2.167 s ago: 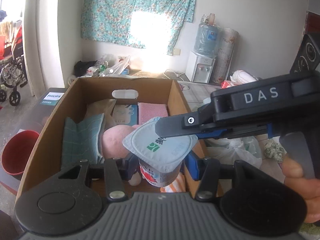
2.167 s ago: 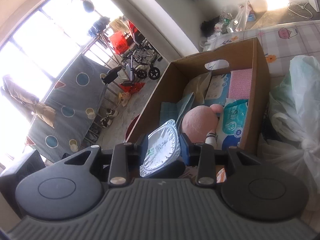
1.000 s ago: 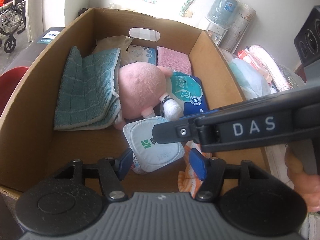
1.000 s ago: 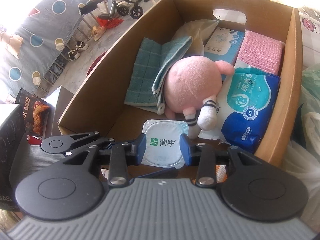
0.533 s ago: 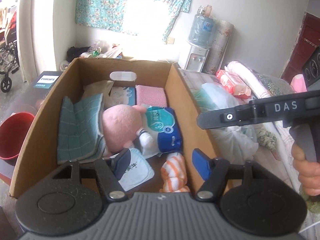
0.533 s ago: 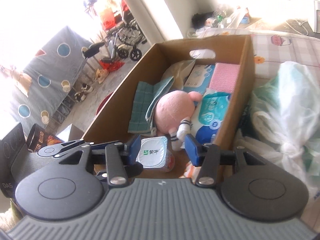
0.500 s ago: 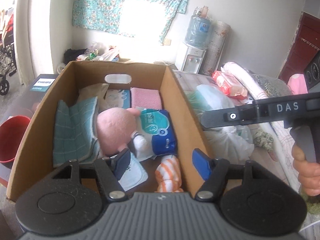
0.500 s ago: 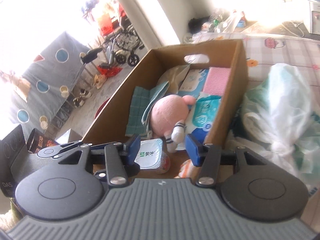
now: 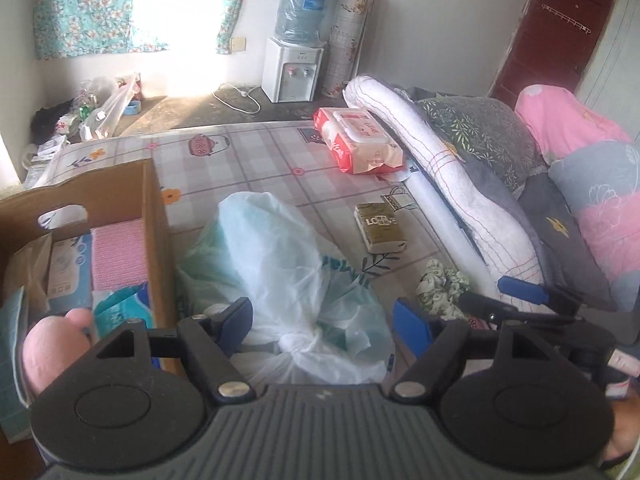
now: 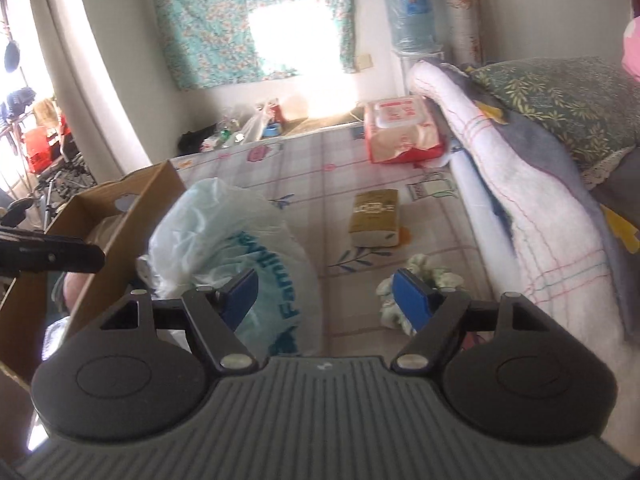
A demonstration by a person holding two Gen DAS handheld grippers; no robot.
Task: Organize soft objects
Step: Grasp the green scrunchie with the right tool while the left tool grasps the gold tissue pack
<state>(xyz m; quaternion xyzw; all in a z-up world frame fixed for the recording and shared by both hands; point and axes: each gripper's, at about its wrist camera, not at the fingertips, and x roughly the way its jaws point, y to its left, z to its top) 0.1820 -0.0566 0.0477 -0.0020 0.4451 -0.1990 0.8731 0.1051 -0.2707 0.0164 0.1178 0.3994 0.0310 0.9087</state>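
Note:
My left gripper [image 9: 324, 320] hangs over a knotted white and teal plastic bag [image 9: 288, 264], its jaws opening with nothing between them. My right gripper [image 10: 326, 296] is above the checked mat between that bag [image 10: 240, 248] and a crumpled floral cloth [image 10: 428, 276], jaws also opening and empty. The cardboard box [image 9: 152, 220] stands at the left with a pink plush [image 9: 52, 348], a pink cloth [image 9: 120, 252] and packets inside. In the left wrist view the right gripper [image 9: 504, 296] shows by the floral cloth [image 9: 440, 284].
A gold tissue pack [image 10: 374, 218] and a red wipes pack [image 10: 400, 128] lie on the mat further back. A rolled white quilt [image 10: 520, 184] and pillows [image 9: 480, 132] line the right side. A water dispenser [image 9: 292, 72] stands by the far wall.
Both grippers let go of the yogurt cup inside the box, then swung right, away from the box and over the mat. Their jaws stand wider than before.

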